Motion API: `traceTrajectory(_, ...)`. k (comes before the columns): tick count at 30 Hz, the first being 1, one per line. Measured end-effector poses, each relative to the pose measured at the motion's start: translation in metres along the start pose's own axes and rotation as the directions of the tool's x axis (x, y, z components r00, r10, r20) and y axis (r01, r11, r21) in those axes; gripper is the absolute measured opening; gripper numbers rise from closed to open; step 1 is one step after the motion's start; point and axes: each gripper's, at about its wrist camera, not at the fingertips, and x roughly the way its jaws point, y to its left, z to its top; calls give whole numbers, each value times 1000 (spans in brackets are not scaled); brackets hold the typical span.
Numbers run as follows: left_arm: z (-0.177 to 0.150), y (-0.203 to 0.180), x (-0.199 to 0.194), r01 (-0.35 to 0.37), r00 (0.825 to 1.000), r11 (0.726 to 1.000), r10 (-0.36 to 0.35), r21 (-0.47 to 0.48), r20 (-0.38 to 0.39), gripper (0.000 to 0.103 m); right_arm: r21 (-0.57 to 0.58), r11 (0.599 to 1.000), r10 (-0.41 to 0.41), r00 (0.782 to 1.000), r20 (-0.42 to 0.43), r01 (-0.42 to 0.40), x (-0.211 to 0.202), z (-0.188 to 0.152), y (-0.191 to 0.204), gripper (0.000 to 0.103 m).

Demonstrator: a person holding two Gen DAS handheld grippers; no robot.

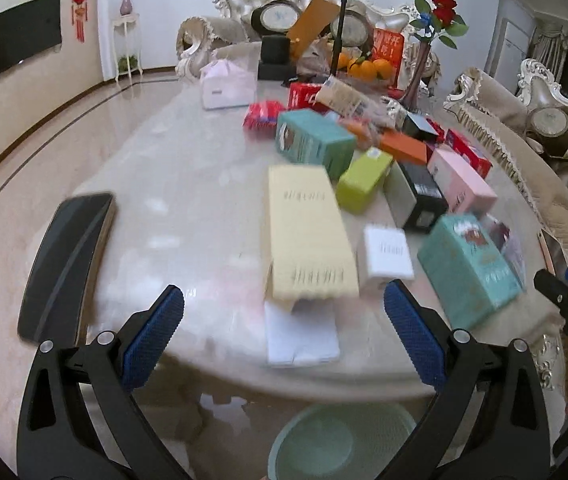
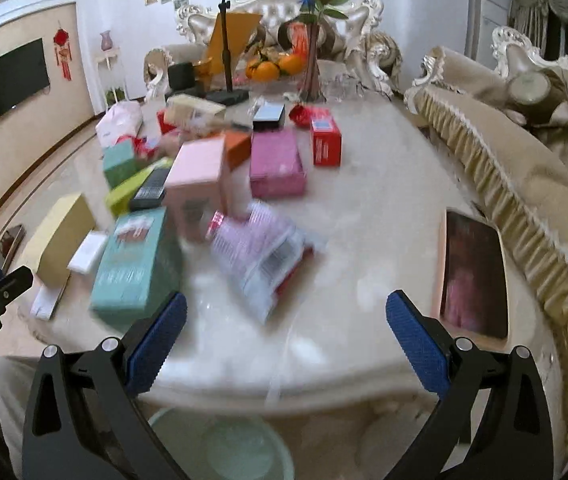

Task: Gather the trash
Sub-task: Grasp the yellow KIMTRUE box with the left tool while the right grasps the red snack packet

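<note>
Left hand-held gripper: we hold it released and empty, jaws spread wide, hovering at the near edge of the surface.
Right hand-held gripper: likewise released, nothing between its pads.
Bin: pale green, on the floor below the near edge — under both grippers.
Trash: boxes and wrappers crowd the surface's middle and far end; blur hides their print.
Yellow box: lies straight ahead of our left gripper, long axis running away from us, its near end just beyond the fingertips.
Wrapper: crinkled, pinkish, ahead and slightly left of our right gripper, lying askew.
Teal box: beside the right gripper's left finger.
Nearer hand: we judge the left for the yellow box, the right for the wrapper.
</note>
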Motion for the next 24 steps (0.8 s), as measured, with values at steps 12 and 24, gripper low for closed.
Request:
traceTrajectory(12, 29, 4, 73, -82, 988, 997, 82, 2, -127, 97, -71, 989, 115, 982, -146, -127, 65, 23, 3, 94)
traceTrajectory(24, 29, 11, 60, -50, 995, 998, 54, 49, -85, 47, -21, 982, 183, 976, -121, -187, 43, 25, -6, 48)
